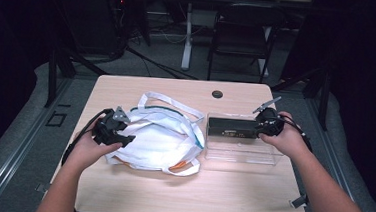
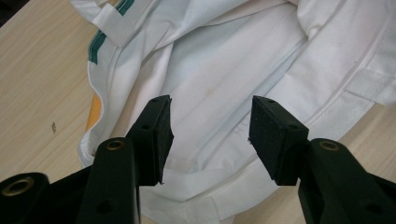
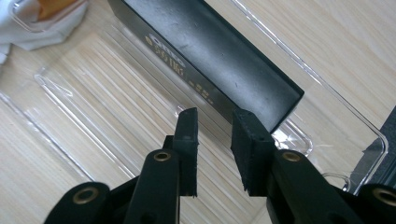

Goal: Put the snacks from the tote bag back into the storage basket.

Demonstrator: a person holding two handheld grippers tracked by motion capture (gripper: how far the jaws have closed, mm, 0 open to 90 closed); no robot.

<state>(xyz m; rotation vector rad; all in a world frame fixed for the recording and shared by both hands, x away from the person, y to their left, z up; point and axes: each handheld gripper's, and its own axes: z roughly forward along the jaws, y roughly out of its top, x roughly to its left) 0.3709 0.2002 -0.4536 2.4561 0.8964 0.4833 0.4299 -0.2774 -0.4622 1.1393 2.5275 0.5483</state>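
Note:
A white cloth bag (image 1: 158, 139) with green trim and an orange patch lies crumpled on the left half of the table. My left gripper (image 1: 125, 139) rests at its left edge, and its open jaws hang just over the white fabric (image 2: 224, 70) with nothing pinched between them (image 2: 210, 135). A long black box (image 1: 232, 128) with gold lettering lies in a clear plastic tray (image 1: 238, 152) on the right. My right gripper (image 1: 265, 125) hovers at the box's right end; its jaws (image 3: 217, 135) stand a little apart, empty, just short of the box's corner (image 3: 210, 56).
The light wooden table (image 1: 170, 190) has a round cable hole (image 1: 217, 94) near its back edge. The tray's ribbed clear floor (image 3: 70, 93) lies bare in front of the box. A dark folding chair (image 1: 241, 34) and a desk leg stand behind the table.

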